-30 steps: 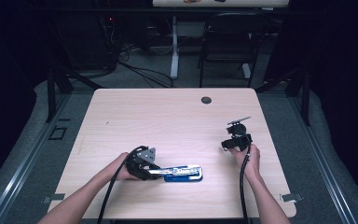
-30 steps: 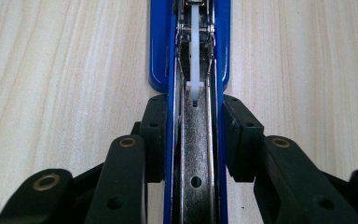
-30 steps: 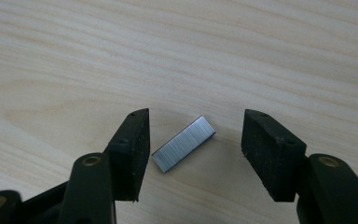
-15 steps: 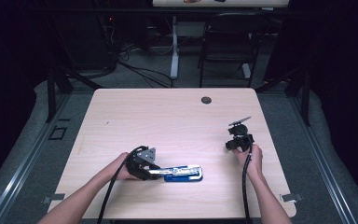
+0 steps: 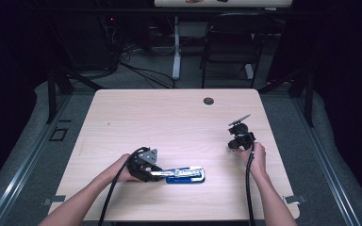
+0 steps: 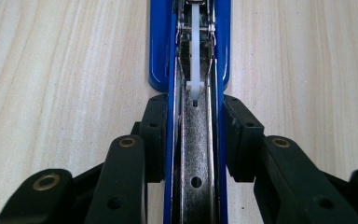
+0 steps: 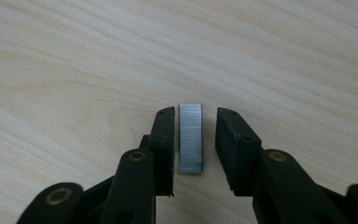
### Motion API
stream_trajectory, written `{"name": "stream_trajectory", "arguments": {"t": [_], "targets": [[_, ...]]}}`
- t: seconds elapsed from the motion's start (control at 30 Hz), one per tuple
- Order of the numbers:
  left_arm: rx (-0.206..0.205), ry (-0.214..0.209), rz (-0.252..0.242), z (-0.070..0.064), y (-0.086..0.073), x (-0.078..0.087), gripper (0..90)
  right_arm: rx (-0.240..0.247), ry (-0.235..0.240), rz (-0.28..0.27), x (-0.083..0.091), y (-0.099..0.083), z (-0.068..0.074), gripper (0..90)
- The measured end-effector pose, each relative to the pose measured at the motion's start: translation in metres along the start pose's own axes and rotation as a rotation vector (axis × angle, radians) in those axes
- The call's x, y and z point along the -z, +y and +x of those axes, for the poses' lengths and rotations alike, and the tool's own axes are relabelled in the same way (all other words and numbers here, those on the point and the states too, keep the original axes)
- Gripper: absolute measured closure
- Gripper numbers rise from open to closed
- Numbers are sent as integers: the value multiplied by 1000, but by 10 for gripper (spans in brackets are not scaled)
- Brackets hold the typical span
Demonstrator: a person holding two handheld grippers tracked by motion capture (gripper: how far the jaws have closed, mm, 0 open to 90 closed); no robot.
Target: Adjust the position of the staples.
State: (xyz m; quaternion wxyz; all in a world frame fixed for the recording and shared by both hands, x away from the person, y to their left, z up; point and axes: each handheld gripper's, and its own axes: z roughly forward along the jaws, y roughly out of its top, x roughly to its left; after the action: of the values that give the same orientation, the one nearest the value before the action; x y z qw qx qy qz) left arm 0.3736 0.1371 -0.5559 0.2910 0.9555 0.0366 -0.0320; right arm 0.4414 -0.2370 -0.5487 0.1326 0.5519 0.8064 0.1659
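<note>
A blue stapler point(image 5: 185, 174) lies near the table's front edge, its top swung open so the metal staple channel point(image 6: 196, 154) shows. My left gripper point(image 5: 162, 173) is shut on the stapler point(image 6: 161, 56) from both sides, its pads pressed against the channel walls point(image 6: 196, 135). At the right side of the table my right gripper point(image 5: 234, 141) points down at the wood. A short silver strip of staples point(image 7: 190, 137) lies flat between its open jaws point(image 7: 195, 140). The left pad is close against the strip; a gap remains at the right pad.
The light wooden table point(image 5: 169, 122) has a dark round cable grommet point(image 5: 209, 100) near its far edge. A black chair point(image 5: 231, 42) and a desk leg stand on the floor beyond the table. Cables trail from both grippers toward the front edge.
My right gripper has shifted slightly to the right and farther from the front edge. The left gripper and the stapler have stayed put.
</note>
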Motion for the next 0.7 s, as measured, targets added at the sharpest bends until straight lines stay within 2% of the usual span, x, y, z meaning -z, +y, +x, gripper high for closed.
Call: {"name": "stream_trajectory", "arguments": {"t": [0.1,0.2,0.37,0.43,0.47,0.53,0.6,0.63,0.67,0.7], "targets": [[3,3,-5,0,0,0,653,-1,3,-3,-2,1,0,710],[2,3,-4,0,0,0,653,12,13,11,-3,2,-1,779],[0,3,-4,0,0,0,653,24,15,17,-1,3,0,785],[1,2,-5,0,0,-1,653,34,20,16,5,2,1,785],[2,2,-5,0,0,-1,653,26,22,-3,7,1,3,785],[3,8,-12,0,-1,-1,653,47,40,-23,20,-2,6,785],[4,9,-12,0,-1,-1,653,54,45,-28,24,-3,7,785],[1,6,-7,0,0,-1,653,43,57,-52,28,-6,9,785],[0,7,-6,0,0,-1,653,66,67,-54,36,-9,12,785],[-1,8,-7,0,0,-1,653,66,67,-54,36,-9,12,785]]}}
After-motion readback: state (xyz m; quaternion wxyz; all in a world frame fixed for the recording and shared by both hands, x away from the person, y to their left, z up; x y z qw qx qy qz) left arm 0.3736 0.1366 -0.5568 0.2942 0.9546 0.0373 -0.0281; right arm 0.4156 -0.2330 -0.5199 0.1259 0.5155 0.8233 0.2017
